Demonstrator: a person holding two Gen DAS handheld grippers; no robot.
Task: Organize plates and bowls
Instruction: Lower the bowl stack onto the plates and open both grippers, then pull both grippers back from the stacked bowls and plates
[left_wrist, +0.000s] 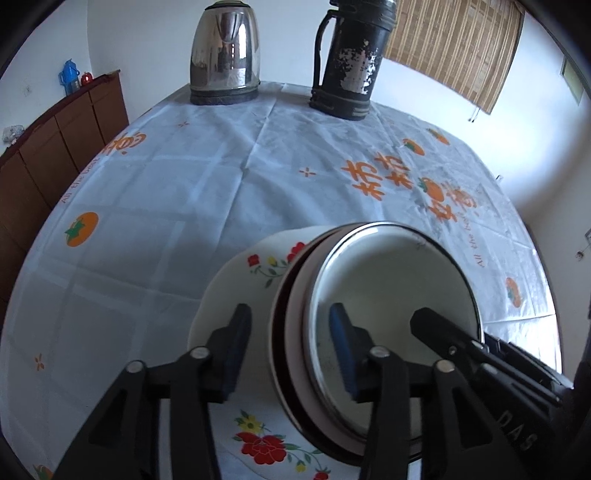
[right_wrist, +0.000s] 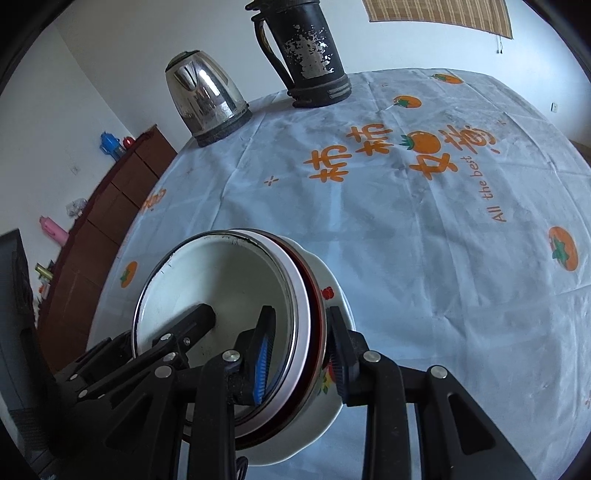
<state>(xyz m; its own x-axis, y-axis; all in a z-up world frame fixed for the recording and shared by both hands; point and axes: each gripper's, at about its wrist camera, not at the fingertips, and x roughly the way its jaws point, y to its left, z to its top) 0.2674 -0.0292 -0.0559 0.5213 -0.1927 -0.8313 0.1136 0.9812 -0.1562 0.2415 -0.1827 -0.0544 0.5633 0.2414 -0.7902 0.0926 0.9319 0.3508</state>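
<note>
I am clamping both the left hand-held gripper (left_wrist: 291, 349) and right hand-held gripper (right_wrist: 301, 354) on the nested stack of white enamel bowl (left_wrist: 388, 295), red-rimmed bowl (right_wrist: 317, 314) and floral white plate (left_wrist: 236, 295) near the steel kettle (left_wrist: 225, 51), risking uneven squeeze slipping them.

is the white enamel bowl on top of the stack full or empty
Empty: the white enamel bowl shows a bare inside, nested atop the flowered bowl.

White walls (left_wrist: 155, 37) wrap the bright room. A brown cabinet (left_wrist: 44, 155) stands at nine o'clock. A bamboo blind (left_wrist: 454, 48) hangs at one o'clock. A white cloth (left_wrist: 207, 177) with orange fruit covers the bench.
</note>
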